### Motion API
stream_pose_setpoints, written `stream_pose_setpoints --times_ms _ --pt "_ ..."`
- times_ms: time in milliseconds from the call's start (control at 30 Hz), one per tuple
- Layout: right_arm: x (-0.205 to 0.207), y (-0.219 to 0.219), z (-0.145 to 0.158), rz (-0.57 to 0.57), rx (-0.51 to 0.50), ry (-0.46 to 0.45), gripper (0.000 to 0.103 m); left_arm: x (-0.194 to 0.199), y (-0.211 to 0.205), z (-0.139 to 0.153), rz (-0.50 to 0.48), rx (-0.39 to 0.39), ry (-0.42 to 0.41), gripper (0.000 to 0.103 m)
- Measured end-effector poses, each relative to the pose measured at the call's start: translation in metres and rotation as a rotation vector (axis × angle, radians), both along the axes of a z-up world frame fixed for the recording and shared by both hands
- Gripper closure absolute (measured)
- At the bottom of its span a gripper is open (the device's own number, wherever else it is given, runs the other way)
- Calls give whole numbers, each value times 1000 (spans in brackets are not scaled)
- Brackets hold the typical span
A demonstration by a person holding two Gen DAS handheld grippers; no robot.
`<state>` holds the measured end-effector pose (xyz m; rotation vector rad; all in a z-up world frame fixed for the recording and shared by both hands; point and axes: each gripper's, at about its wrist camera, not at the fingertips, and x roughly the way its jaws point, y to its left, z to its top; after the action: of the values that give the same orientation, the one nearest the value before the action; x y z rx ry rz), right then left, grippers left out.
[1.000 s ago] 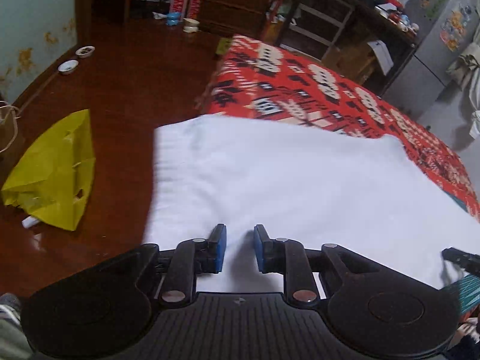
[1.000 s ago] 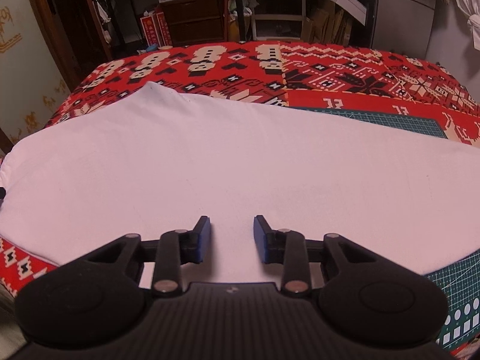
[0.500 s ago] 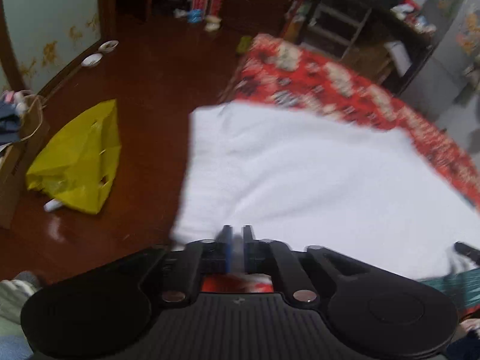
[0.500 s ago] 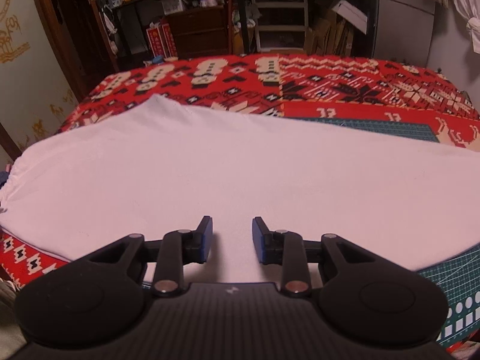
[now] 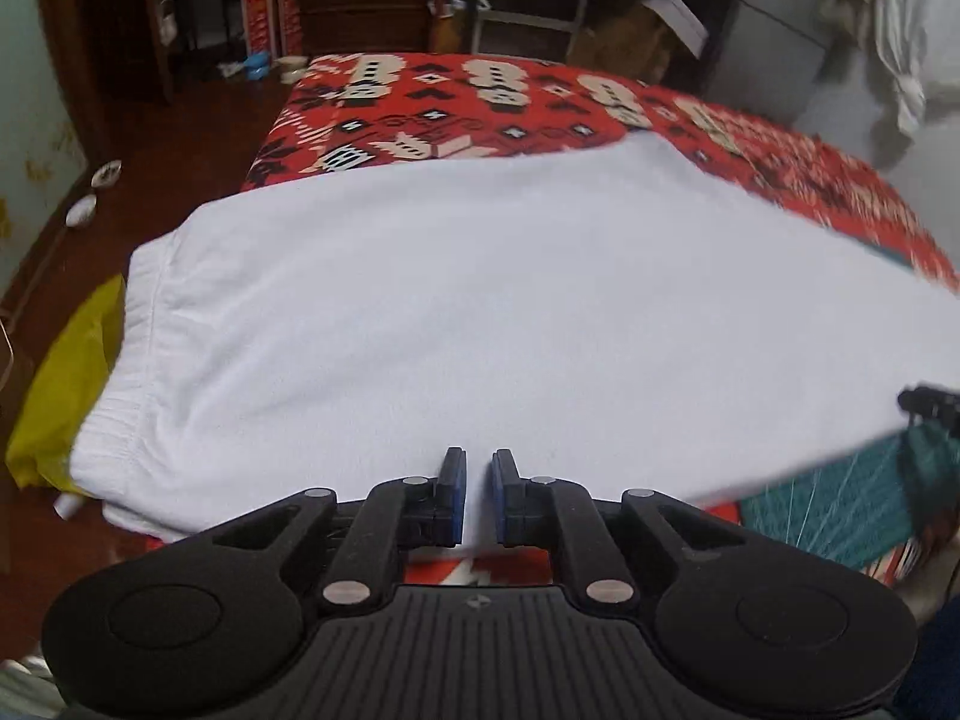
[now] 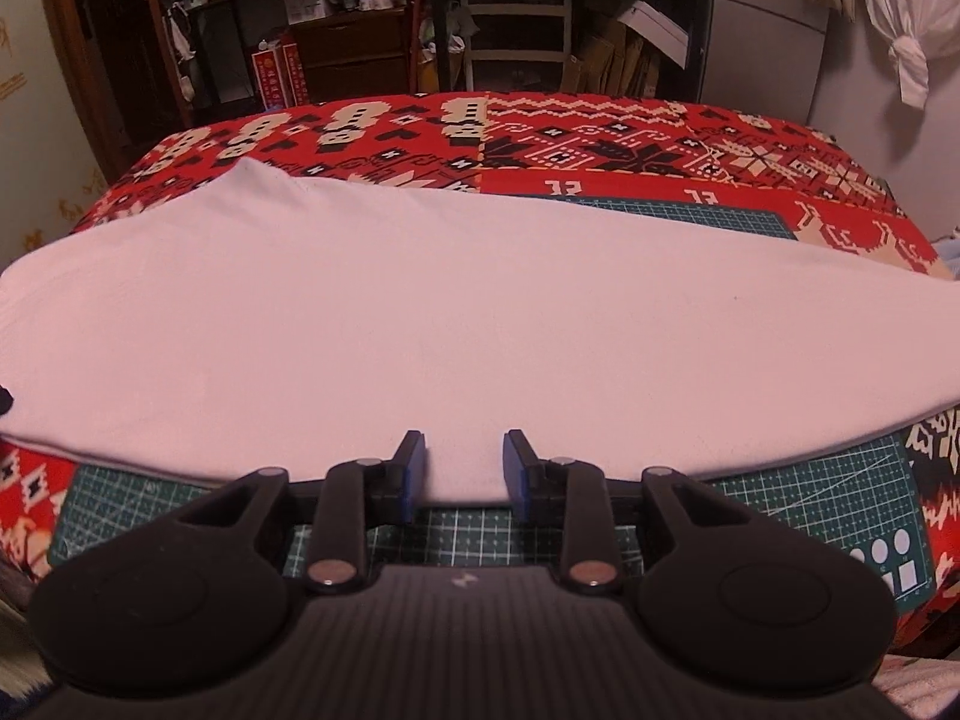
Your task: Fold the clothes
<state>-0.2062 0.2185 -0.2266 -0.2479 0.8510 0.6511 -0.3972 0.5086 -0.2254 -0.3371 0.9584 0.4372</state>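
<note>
A white garment (image 5: 480, 312) lies spread flat across the table, its ribbed elastic band (image 5: 129, 396) at the left end. My left gripper (image 5: 479, 498) is shut on the garment's near edge, and white cloth shows in the narrow slit between the blue pads. In the right wrist view the same garment (image 6: 480, 324) fills the middle. My right gripper (image 6: 465, 471) stands open with the near hem lying between its fingers, untouched by the pads. A black tip of the right gripper (image 5: 930, 405) shows at the far right of the left wrist view.
A red patterned cloth (image 6: 600, 144) covers the table, with a green cutting mat (image 6: 798, 498) under the garment's near edge. A yellow bag (image 5: 60, 396) lies on the wooden floor (image 5: 198, 138) left of the table. Shelves and boxes (image 6: 516, 30) stand behind it.
My left gripper closed from open onto the garment's near edge and swung its view to the right. My right gripper stayed open and drew back slightly toward the hem.
</note>
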Motion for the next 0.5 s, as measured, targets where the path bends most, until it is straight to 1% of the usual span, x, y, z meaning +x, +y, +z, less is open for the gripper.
stream_pose_setpoints --times_ms 67,167,267,367,433,500 --pt "-2 -1 2 6 -8 -3 72 -5 1 3 16 -11 10 93" --pt "-6 -6 13 11 19 -16 71 -5 -4 13 21 -27 -9 93" --pt "-5 -7 22 14 41 -36 71 13 -26 26 -39 -14 -42 93" --pt "-6 0 22 42 36 -32 71 40 -55 33 -130 -19 -89 93" --pt "-9 6 19 74 33 -24 71 58 -72 31 -184 -29 -108 93" --pt "-13 10 13 99 29 -13 72 77 -87 22 -224 -43 -104 93"
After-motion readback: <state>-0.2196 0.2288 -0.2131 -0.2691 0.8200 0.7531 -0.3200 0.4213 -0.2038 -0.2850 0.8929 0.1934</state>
